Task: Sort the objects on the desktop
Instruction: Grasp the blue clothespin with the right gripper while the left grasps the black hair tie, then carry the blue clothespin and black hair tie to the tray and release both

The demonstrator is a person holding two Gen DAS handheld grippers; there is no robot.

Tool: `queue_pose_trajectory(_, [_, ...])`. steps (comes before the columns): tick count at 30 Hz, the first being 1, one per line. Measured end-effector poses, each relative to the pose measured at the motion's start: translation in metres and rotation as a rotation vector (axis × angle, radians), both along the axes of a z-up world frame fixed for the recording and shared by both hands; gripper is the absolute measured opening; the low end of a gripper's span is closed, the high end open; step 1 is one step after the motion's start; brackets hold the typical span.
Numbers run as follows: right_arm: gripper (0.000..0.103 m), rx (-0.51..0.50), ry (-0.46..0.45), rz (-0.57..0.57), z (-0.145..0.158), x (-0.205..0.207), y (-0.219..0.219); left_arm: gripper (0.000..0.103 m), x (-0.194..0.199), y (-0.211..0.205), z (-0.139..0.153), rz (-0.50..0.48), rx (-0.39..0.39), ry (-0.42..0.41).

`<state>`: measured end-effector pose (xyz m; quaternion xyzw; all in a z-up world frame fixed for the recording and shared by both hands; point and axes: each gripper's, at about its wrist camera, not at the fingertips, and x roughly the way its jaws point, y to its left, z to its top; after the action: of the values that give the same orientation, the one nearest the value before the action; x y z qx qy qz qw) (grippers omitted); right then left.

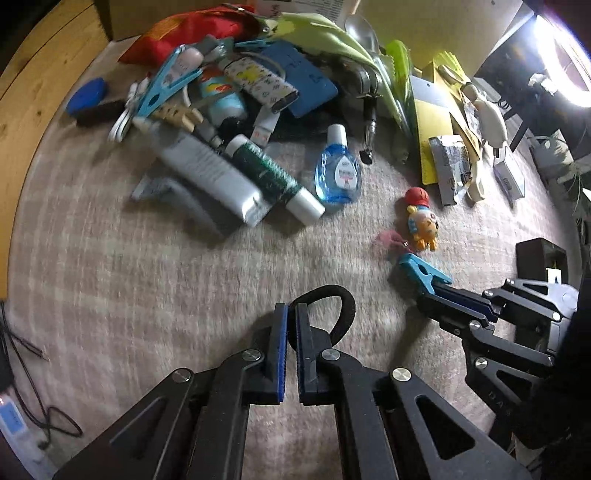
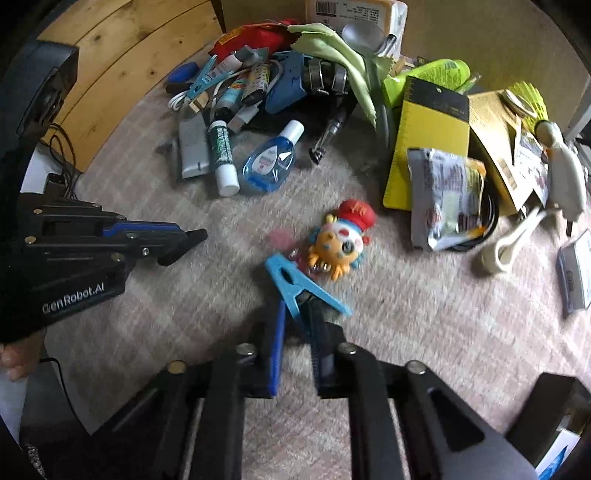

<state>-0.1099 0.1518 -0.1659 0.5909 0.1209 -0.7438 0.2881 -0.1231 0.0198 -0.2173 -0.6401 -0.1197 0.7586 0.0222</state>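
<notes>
We count two grippers; the left gripper [image 1: 290,314] has its blue-padded jaws pinched on one black hair tie [image 1: 334,295], a soft elastic loop that arcs out beyond the fingertips over the mat [image 1: 147,295]; the right gripper [image 2: 297,314] is clamped on one blue plastic clothespin [image 2: 295,284], whose wedge-shaped tail sticks out ahead of the fingers, just beside a single cartoon keychain figure [image 2: 341,240] with a red cap and yellow body; whether peg and figure touch we cannot tell.

A second blue clothespin [image 1: 166,88] lies atop the pile at the far side of the woven, pale beige mat; in that pile we count one clear blue teardrop-shaped bottle [image 1: 338,173] with a white cap, one silver-grey squeeze tube [image 1: 214,177], one green-and-white cylindrical stick [image 1: 273,177], one red crinkled packet [image 1: 192,33], one pale green cloth [image 2: 332,48] with pinked edges, and one metal spoon [image 2: 364,35].

To the right lie one yellow ruled pad [image 2: 428,136], one foil sachet [image 2: 443,195] and one cream plastic clip [image 2: 509,243].

Much of the pile overlaps, so the smaller items beneath stay unclear; both views are motion-blurred, and the fisheye rim cuts off the wooden surface [image 2: 129,55] beyond the mat.
</notes>
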Motion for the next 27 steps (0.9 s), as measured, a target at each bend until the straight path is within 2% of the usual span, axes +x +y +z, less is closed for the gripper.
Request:
queue_pose_trajectory(7, [0.005,-0.070,-0.035,-0.070,0.004,0.019,0.027,0.003,0.034,0.007,0.007,0.043,0.045,0.020])
queue_pose_trajectory(13, [0.005,-0.173,-0.068,-0.145,0.020,0.043,0.069,0.003,0.060,0.040,0.029,-0.013,0.066,0.056])
queue_pose_trajectory(16, [0.005,-0.200,-0.070,-0.183,0.029,0.050,0.095,0.003,0.071,0.069,0.040,-0.065,0.093,0.068])
queue_pose_trajectory(18, [0.005,-0.219,-0.072,-0.210,0.038,0.058,0.114,0.003,0.043,0.093,0.044,-0.120,0.105,0.075])
queue_pose_trajectory(21, [0.005,-0.234,-0.063,-0.249,0.046,0.062,0.133,0.003,0.042,0.131,0.056,-0.218,0.125,0.083])
queue_pose_trajectory(27, [0.005,-0.236,-0.035,-0.398,0.066,0.092,0.211,0.003,0.048,0.213,0.080,-0.409,0.177,0.076])
